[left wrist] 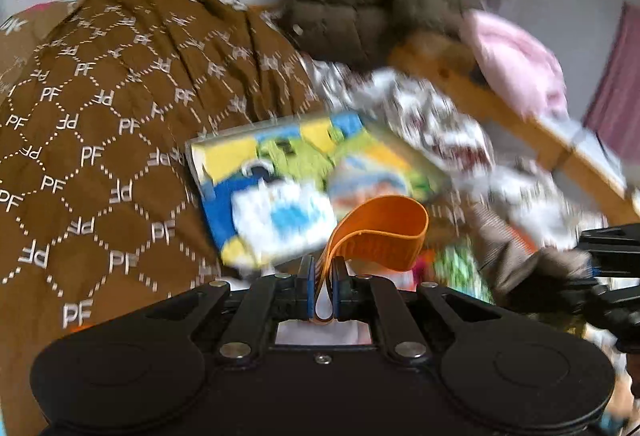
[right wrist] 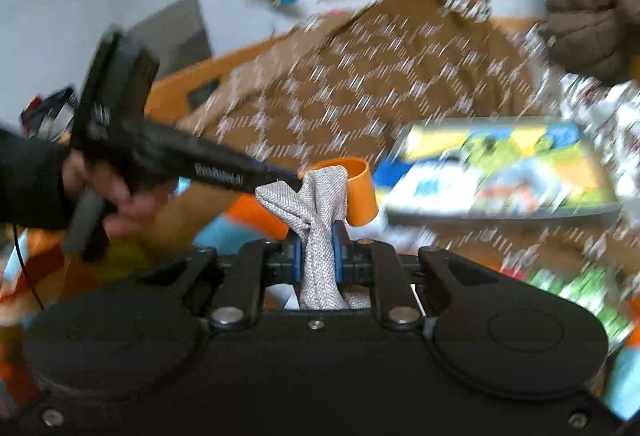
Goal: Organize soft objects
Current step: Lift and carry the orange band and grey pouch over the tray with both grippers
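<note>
orange silicone band point(left wrist: 380, 232) is sitting clenched in the left gripper point(left wrist: 323, 276), looping above a colourful box point(left wrist: 304, 188); the right gripper point(right wrist: 318, 256) is pinching a grey woven cloth point(right wrist: 316, 204). keeping both grips firm is advisable while bringing them together slowly.

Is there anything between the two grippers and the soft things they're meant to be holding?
Nothing visible. The left gripper is already shut on the orange band, and the right gripper is already shut on the grey woven cloth, so each soft thing sits directly between blue pads.
</note>
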`<state>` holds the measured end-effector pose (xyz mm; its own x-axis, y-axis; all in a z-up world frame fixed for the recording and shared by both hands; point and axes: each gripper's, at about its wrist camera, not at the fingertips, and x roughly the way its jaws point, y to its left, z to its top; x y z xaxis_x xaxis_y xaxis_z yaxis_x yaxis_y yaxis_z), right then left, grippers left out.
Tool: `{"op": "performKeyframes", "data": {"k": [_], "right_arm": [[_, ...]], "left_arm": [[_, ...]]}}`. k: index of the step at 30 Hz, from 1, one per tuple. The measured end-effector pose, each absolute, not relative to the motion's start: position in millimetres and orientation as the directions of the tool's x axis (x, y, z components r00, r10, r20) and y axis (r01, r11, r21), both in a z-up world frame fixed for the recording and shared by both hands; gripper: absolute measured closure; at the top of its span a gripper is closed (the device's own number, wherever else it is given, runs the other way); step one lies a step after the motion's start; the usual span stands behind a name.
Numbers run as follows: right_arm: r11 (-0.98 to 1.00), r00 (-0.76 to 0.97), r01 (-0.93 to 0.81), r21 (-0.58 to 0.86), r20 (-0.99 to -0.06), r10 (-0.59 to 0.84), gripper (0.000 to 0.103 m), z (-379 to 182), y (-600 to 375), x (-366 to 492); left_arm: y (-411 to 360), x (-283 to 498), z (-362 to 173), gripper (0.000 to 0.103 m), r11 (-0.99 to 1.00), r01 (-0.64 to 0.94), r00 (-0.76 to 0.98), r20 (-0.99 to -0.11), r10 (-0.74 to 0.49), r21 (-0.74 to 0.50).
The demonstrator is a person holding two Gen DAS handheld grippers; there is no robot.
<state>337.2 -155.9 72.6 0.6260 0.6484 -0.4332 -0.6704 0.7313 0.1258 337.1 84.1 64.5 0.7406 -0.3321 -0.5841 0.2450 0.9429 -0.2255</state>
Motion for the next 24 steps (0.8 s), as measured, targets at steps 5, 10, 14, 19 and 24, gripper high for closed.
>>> {"op": "performKeyframes", "data": {"k": [5,10,14,19,24], "right_arm": [[0.770,0.701,-0.638,-0.004,-0.416,0.579,0.095,120,-153,370],[0.790,0.754,-0.600,-0.127,-0.421,0.505,0.095,152,-128,417],[0.815,0.786,-0.558,-0.157,-0.416,0.458,0.095,163,-106,465],[0.840,0.788,-0.516,-0.166,-0.477,0.389,0.095,141,-73,537],[0.870,0.787,-0.458,-0.181,-0.537,0.303,0.094,107,-54,585]], "left_arm": [[91,364,65,0.095,0.937,0.167,0.795,-0.521,-0.312,-0.307],[99,402,48,0.095,0.922,0.095,0.812,-0.506,-0.290,-0.376],[99,436,30,0.095,0.925,0.054,0.812,-0.523,-0.260,-0.376],[95,466,7,0.095,0.941,0.037,0.798,-0.557,-0.231,-0.337],[92,482,-13,0.095,0.949,0.032,0.783,-0.583,-0.219,-0.314]]}}
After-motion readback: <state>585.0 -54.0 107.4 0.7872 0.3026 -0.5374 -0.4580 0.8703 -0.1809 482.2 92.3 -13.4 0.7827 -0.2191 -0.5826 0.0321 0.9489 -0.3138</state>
